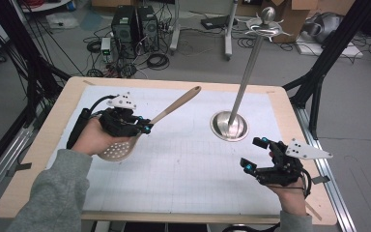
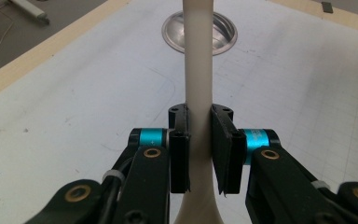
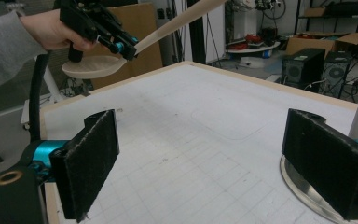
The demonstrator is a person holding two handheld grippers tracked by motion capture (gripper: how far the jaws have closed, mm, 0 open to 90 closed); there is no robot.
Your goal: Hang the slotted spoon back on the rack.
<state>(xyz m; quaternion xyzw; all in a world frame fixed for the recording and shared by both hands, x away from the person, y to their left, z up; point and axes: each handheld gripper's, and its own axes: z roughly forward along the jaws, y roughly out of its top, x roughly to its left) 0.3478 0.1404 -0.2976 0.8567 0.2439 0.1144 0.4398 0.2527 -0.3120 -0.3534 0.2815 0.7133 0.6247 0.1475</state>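
Two grippers in play. Left gripper point(image 1: 144, 126) is clamped on the neck of a beige slotted wooden spoon point(image 1: 140, 133), jaws tight on both sides of the handle just above the bowl. Spoon is held off the white gridded mat point(image 1: 188, 169), well to the left of the round steel base w/ upright metal pole point(image 1: 230, 125); perforated bowl end sits by the person's left hand point(image 1: 92, 137), handle tip angles up toward the pole. In the left gripper view the handle runs straight ahead w/ the base beyond it. Right gripper point(image 1: 254, 153) has its jaws spread wide, nothing between the pads, near the base on the mat's right side.
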